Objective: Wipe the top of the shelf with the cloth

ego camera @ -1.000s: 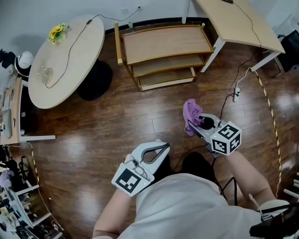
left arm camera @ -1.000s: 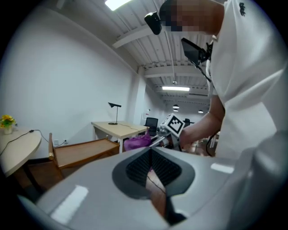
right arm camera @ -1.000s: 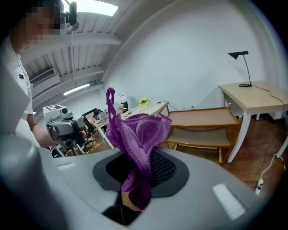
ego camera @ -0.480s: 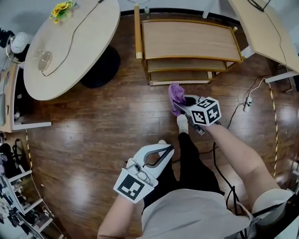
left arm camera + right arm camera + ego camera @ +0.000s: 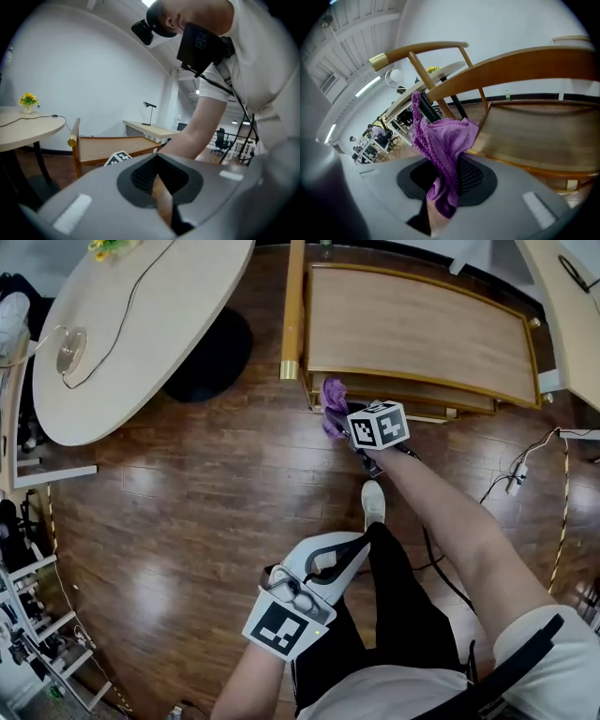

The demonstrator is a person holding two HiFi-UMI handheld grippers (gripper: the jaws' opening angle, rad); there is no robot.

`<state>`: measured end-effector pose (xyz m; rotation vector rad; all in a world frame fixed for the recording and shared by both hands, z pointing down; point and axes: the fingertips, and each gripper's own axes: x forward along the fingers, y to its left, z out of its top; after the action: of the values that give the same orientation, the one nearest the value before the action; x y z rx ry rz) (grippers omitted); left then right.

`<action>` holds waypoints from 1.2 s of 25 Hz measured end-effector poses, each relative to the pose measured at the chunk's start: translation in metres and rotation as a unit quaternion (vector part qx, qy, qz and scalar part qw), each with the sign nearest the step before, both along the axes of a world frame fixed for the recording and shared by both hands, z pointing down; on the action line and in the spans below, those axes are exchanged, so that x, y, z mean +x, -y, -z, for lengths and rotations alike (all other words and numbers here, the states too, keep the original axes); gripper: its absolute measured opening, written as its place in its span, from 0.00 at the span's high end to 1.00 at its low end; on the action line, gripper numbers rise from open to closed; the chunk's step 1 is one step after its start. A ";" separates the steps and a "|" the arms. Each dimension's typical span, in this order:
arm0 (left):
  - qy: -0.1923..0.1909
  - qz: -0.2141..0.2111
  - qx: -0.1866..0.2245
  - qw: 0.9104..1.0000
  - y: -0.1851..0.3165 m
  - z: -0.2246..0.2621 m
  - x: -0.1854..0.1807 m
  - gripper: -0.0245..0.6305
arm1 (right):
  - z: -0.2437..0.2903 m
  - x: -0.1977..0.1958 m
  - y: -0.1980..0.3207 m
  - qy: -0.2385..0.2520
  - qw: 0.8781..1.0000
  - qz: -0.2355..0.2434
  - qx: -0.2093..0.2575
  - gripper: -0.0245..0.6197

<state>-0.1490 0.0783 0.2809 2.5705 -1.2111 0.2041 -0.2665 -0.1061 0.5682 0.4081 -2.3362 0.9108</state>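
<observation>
I hold purple cloth [image 5: 331,401] pinched in right gripper [image 5: 341,418] at shelf [image 5: 412,334] front edge. Top not yet touched, I judge: all wiping left. Left gripper [image 5: 349,545] pressed together, empty.

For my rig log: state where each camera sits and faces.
Head view: on the head, facing steeply down at floor and shelf; shows both arms, legs, left gripper, right gripper.
Left gripper view: on that gripper, facing along shut jaws toward the shelf; the person's arm and torso above.
Right gripper view: on that gripper, facing the shelf past the clamped purple cloth.
Shared: all three show the shelf.
</observation>
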 end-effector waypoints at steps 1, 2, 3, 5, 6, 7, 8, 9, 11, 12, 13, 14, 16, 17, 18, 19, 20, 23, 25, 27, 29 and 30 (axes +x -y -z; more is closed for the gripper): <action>0.001 -0.001 0.000 1.000 0.009 -0.004 0.000 0.93 | -0.010 -0.008 0.006 -0.003 1.000 0.004 -0.005 0.80; 0.003 -0.002 -0.001 1.000 0.018 -0.008 -0.002 0.93 | -0.020 -0.014 0.012 -0.007 1.000 0.007 -0.009 0.80; 0.005 -0.002 0.000 1.000 0.027 -0.012 -0.004 0.93 | -0.028 -0.020 0.018 -0.009 1.000 0.009 -0.013 0.80; 0.011 -0.003 0.001 1.000 0.044 -0.021 -0.008 0.93 | -0.043 -0.031 0.031 -0.010 1.000 0.008 -0.021 0.80; 0.012 -0.005 0.002 1.000 0.052 -0.025 -0.009 0.93 | -0.049 -0.035 0.036 -0.008 1.000 0.005 -0.025 0.80; 0.013 -0.008 0.001 1.000 0.059 -0.030 -0.009 0.93 | -0.056 -0.036 0.040 -0.006 1.000 0.001 -0.028 0.80; 0.013 -0.012 -0.001 1.000 0.065 -0.035 -0.009 0.93 | -0.062 -0.037 0.042 -0.006 1.000 -0.003 -0.030 0.80; 0.014 -0.016 -0.003 1.000 0.072 -0.040 -0.009 0.93 | -0.069 -0.037 0.044 -0.006 0.999 -0.005 -0.031 0.80; 0.012 -0.023 -0.007 1.000 0.083 -0.047 -0.008 0.93 | -0.080 -0.037 0.045 -0.007 0.999 -0.007 -0.032 0.80; 0.011 -0.027 -0.009 1.000 0.088 -0.051 -0.007 0.93 | -0.084 -0.036 0.047 -0.006 0.999 -0.009 -0.034 0.80; 0.009 -0.030 -0.011 0.999 0.092 -0.054 -0.005 0.93 | -0.088 -0.033 0.050 -0.005 0.999 -0.014 -0.035 0.80; 0.007 -0.034 -0.013 0.999 0.095 -0.057 -0.002 0.93 | -0.092 -0.028 0.054 -0.007 0.999 -0.021 -0.036 0.80; 0.005 -0.042 -0.016 0.999 0.098 -0.062 0.006 0.93 | -0.096 -0.014 0.066 -0.011 0.998 -0.037 -0.039 0.80; 0.005 -0.047 -0.018 0.999 0.099 -0.065 0.010 0.93 | -0.096 -0.007 0.071 -0.009 0.998 -0.047 -0.042 0.80; 0.004 -0.051 -0.020 0.998 0.099 -0.068 0.013 0.93 | -0.096 0.002 0.075 -0.008 0.997 -0.056 -0.044 0.80; 0.003 -0.056 -0.022 0.998 0.100 -0.070 0.017 0.93 | -0.097 0.012 0.079 -0.009 0.997 -0.064 -0.046 0.80; 0.003 -0.061 -0.023 0.998 0.101 -0.072 0.021 0.93 | -0.098 0.023 0.083 -0.010 0.996 -0.073 -0.047 0.80; 0.006 -0.080 -0.021 0.997 0.107 -0.075 0.035 0.93 | -0.099 0.058 0.093 -0.010 0.994 -0.100 -0.050 0.80; 0.007 -0.095 -0.021 0.995 0.111 -0.075 0.046 0.93 | -0.098 0.082 0.101 -0.015 0.992 -0.115 -0.050 0.80; 0.006 -0.111 -0.022 0.994 0.114 -0.075 0.057 0.93 | -0.098 0.108 0.108 -0.021 0.990 -0.131 -0.050 0.80; 0.007 -0.128 -0.022 0.992 0.116 -0.075 0.068 0.93 | -0.099 0.134 0.115 -0.027 0.988 -0.145 -0.050 0.80; 0.007 -0.136 -0.022 0.990 0.117 -0.074 0.073 0.93 | -0.098 0.146 0.119 -0.028 0.987 -0.154 -0.048 0.80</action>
<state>-0.0764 -0.0386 0.3553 2.6912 -0.8468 0.3036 -0.1201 -0.2255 0.6660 0.7582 -2.2026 1.1348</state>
